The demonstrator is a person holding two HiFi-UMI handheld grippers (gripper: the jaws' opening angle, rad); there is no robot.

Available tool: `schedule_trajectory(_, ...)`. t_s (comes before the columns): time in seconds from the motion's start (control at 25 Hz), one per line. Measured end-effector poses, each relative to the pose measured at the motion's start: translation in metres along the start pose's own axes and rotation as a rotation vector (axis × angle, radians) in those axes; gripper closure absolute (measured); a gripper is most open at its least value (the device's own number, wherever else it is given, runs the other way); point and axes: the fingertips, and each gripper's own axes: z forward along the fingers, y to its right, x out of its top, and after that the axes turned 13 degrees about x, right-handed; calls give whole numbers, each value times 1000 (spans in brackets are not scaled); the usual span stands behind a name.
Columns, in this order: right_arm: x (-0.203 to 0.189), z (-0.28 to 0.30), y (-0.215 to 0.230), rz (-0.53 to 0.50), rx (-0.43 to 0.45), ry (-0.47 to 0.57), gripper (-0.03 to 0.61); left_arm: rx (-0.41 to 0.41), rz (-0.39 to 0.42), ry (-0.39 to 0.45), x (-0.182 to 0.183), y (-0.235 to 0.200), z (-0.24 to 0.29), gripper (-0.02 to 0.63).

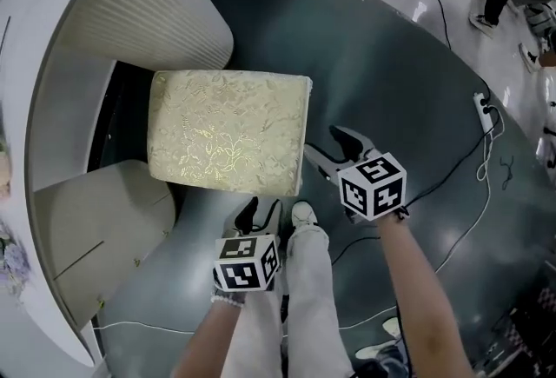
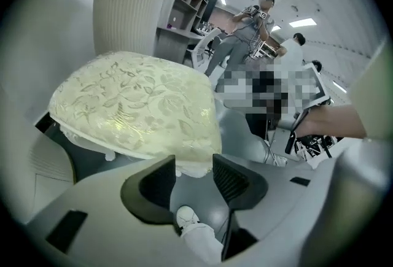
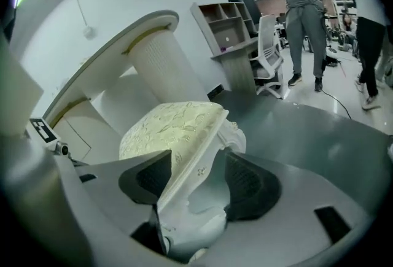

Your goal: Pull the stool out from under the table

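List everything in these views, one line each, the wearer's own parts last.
stool: one, cream-gold brocade, on the floor by the table
table: one, white, left
ribbed table leg: one, white, behind the stool
power strip: one, white, floor at right
bystander: one, grey clothes, background
shoe: one, white, between the grippers
left gripper: one, black jaws open, at stool's near edge
right gripper: one, black jaws open around stool's corner

stool (image 1: 228, 131) right of table (image 1: 35, 107) | left gripper (image 1: 261, 209), right gripper (image 1: 334, 150) at its edge
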Motion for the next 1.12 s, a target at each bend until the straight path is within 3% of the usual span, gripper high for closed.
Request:
schedule_trajectory(0.16,4,10,-11,71,0,56,294,22,-16,53,31,-57,-15,383)
schedule_trajectory(0.36,4,21,-20,136,-20,88,279,115,-1,134,80,-141,-23,351)
schedule_trajectory(0.6,3,26,-23,212,-58,115,272,200,11,181,128,-209,-16,318)
schedule_trajectory(0.88,1,39,-27,255,-87,117,265,287,42,183,144,-244,6,303)
schedule_trajectory(1.12,-2,43,-27,295,-103,128,267,228,-2,151,142,-246,21,295)
